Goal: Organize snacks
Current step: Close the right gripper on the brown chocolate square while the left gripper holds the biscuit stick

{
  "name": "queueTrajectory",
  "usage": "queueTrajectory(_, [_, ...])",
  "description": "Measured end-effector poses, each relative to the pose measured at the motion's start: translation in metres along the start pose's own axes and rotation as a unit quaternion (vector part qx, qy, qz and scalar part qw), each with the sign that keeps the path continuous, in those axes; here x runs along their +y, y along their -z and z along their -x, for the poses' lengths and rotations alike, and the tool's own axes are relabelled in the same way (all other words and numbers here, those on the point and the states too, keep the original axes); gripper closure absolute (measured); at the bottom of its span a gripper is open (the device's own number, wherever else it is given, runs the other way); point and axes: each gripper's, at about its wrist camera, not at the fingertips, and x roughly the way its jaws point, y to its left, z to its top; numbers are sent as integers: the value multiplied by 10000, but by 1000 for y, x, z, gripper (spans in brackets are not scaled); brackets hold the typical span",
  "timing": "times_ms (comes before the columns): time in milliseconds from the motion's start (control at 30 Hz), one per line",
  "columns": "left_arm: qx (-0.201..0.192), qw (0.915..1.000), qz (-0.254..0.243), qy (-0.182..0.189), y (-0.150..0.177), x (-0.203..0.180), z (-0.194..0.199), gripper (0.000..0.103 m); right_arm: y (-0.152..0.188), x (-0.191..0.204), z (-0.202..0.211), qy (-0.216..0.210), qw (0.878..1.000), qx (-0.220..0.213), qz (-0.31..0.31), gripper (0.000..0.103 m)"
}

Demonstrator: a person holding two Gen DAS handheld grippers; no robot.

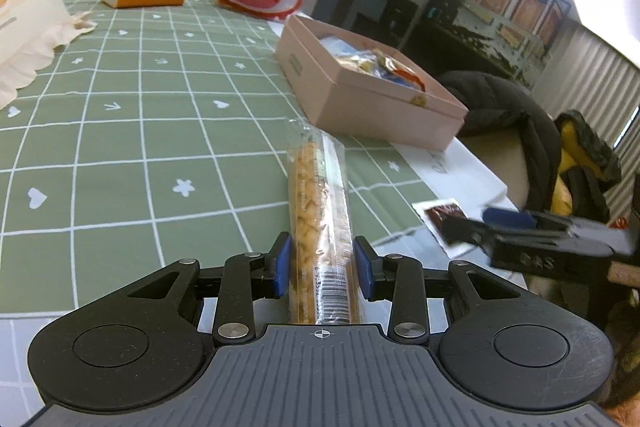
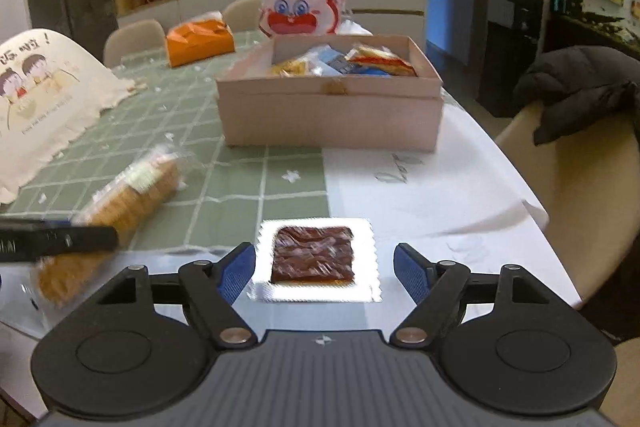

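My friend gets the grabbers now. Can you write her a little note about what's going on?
Left tongs: shut on the long cracker pack, lifted over the green tablecloth.
Right tongs: open, around the brown square snack packet, which lies flat near the table edge, not gripped yet.
Pink box: straight ahead, already holding several snacks.
Left to do: put the cracker pack in the box, then grab the brown packet and add it.

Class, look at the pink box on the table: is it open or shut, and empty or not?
Open and not empty. The pink box has no lid on top, and several wrapped snacks show inside above its rim.
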Motion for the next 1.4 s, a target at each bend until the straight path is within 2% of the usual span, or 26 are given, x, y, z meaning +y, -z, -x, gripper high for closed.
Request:
queueTrajectory(33, [7,10000,-36,-10,1,-2,0,65,-1,2,-3,0,10000,21,24,27])
queueTrajectory(100, [13,10000,-80,-19,3,-4,1,65,-1,9,-8,-101,9998,132,60,41])
queueTrajectory(233, [30,10000,-7,-5,2,-3,1,65,10,33,3,-521,9969,95,581,47])
queueTrajectory(367, [60,10000,17,-8,1,-3,1,65,21,48,15,-613,9930,-8,1012,47])
queueTrajectory(600, [68,9999,-54,-80,0,-5,0,65,19,40,16,-615,9950,47,784,52])
queueTrajectory(733, [259,9994,-128,-214,-9,-11,-5,65,19,40,18,-587,9949,64,812,54])
queueTrajectory(833, [482,9977,-309,-353,-21,-18,-13,65,20,40,18,-569,9949,60,832,54])
queueTrajectory(1033, [656,9928,-744,-672,-38,-27,-38,63,21,37,19,-594,9950,57,800,53])
queueTrajectory(1233, [563,9877,-1211,-818,-40,-35,-53,62,22,34,19,-630,9948,15,799,52])
queueTrajectory(1400, [421,9852,-1490,-734,-32,-38,-51,60,24,31,21,-694,9951,-43,708,52])
